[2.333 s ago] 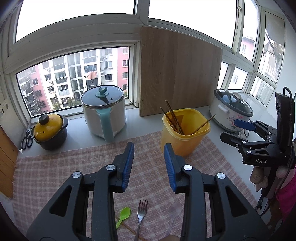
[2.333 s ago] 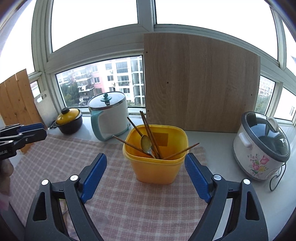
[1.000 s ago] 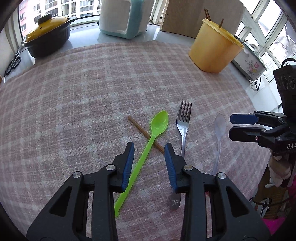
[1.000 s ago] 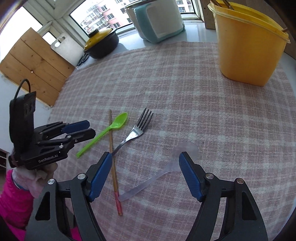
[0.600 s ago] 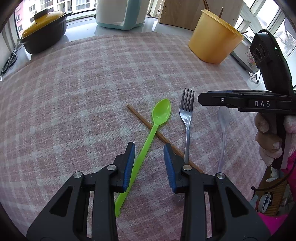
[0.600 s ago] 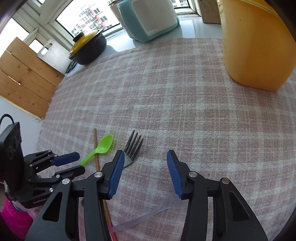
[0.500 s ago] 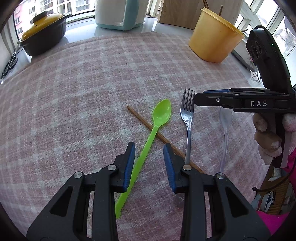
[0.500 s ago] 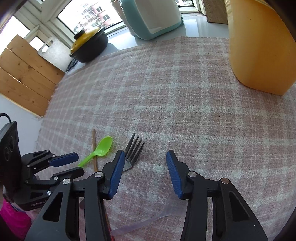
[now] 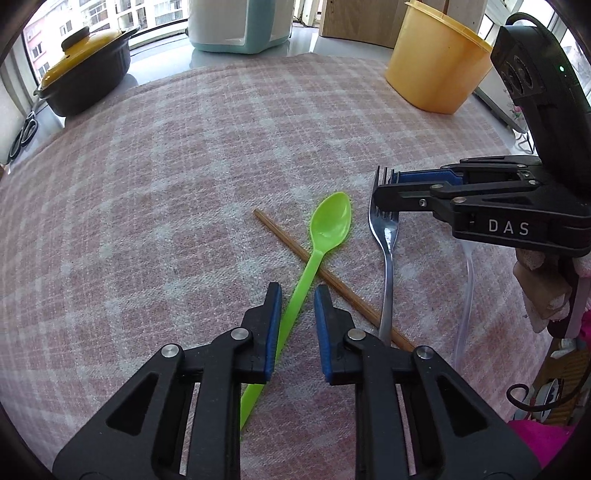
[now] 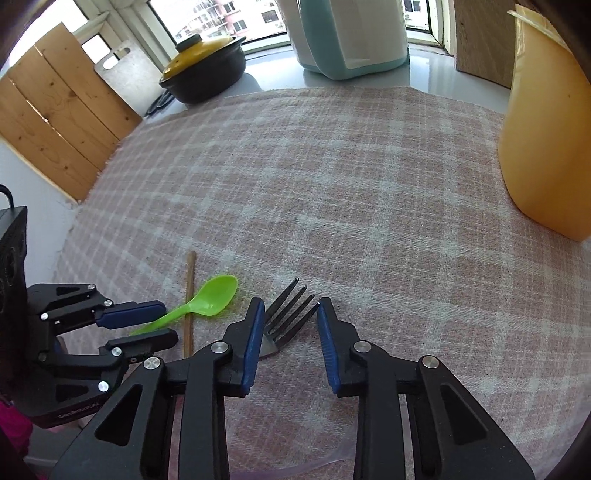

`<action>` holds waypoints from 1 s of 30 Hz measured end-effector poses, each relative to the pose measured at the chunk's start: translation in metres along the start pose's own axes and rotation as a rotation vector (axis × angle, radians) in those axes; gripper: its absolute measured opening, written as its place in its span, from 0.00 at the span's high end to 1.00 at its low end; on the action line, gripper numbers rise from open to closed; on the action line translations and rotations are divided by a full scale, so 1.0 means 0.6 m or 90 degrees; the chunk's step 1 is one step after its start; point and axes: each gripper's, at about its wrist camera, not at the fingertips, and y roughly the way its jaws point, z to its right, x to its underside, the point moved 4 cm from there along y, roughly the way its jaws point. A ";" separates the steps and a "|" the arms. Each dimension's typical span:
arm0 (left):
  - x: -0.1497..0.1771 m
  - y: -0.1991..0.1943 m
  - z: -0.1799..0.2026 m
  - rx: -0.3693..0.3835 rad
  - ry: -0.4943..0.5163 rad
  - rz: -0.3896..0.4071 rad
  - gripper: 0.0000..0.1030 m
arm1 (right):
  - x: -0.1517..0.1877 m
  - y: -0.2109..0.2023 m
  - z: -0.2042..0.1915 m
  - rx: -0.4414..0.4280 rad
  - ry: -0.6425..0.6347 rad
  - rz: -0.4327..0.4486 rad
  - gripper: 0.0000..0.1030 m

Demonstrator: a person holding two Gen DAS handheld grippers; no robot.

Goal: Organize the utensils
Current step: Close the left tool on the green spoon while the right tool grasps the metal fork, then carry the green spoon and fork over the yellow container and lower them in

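Note:
On the pink checked cloth [image 9: 184, 147] lie a green plastic spoon [image 9: 330, 221], a wooden chopstick [image 9: 284, 236] crossing under its handle, a metal fork [image 9: 386, 236] and a clear plastic spoon [image 9: 469, 273]. My left gripper [image 9: 297, 295] straddles the green spoon's handle; its jaws are closing and the pads stand apart from it. My right gripper [image 10: 290, 310] hangs over the fork [image 10: 291, 314] with the tines between its closing jaws, the pads not pressing. A yellow tub [image 9: 436, 66] stands at the far right of the cloth.
A black pot with a yellow lid [image 9: 85, 74] and a white and teal cooker [image 9: 236, 26] stand on the counter behind the cloth. Scissors [image 9: 24, 133] lie at the far left. Wooden boards [image 10: 55, 122] lean at the left wall.
Both grippers' jaws have narrowed. The right gripper has come down and leftwards over the fork's head. The left gripper stays over the green spoon's handle.

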 end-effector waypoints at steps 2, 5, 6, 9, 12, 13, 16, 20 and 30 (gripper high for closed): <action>-0.001 0.001 -0.002 -0.001 -0.004 0.001 0.88 | -0.001 0.001 -0.004 0.004 -0.009 0.002 0.82; -0.001 0.002 -0.004 -0.002 -0.007 0.004 0.89 | -0.003 0.001 -0.008 0.004 -0.015 0.003 0.84; -0.001 0.001 -0.004 -0.003 -0.008 0.006 0.90 | -0.004 0.001 -0.010 0.002 -0.015 0.004 0.86; 0.001 -0.001 -0.006 -0.003 -0.015 0.008 0.90 | -0.007 -0.004 -0.018 -0.007 -0.017 0.006 0.92; 0.003 -0.003 -0.007 -0.001 -0.022 0.011 0.90 | -0.010 -0.005 -0.029 -0.006 -0.028 0.003 0.94; 0.003 -0.003 -0.007 -0.001 -0.023 0.012 0.90 | -0.010 -0.004 -0.032 -0.005 -0.033 -0.001 0.94; 0.004 -0.004 -0.008 0.002 -0.027 0.015 0.91 | -0.012 0.003 -0.043 0.006 -0.047 -0.015 0.94; 0.004 -0.006 -0.012 0.010 -0.040 0.017 0.91 | -0.020 0.014 -0.051 0.018 -0.059 -0.033 0.94; 0.014 -0.033 -0.025 0.029 -0.084 0.036 0.96 | -0.022 -0.023 -0.055 -0.005 -0.048 -0.003 0.96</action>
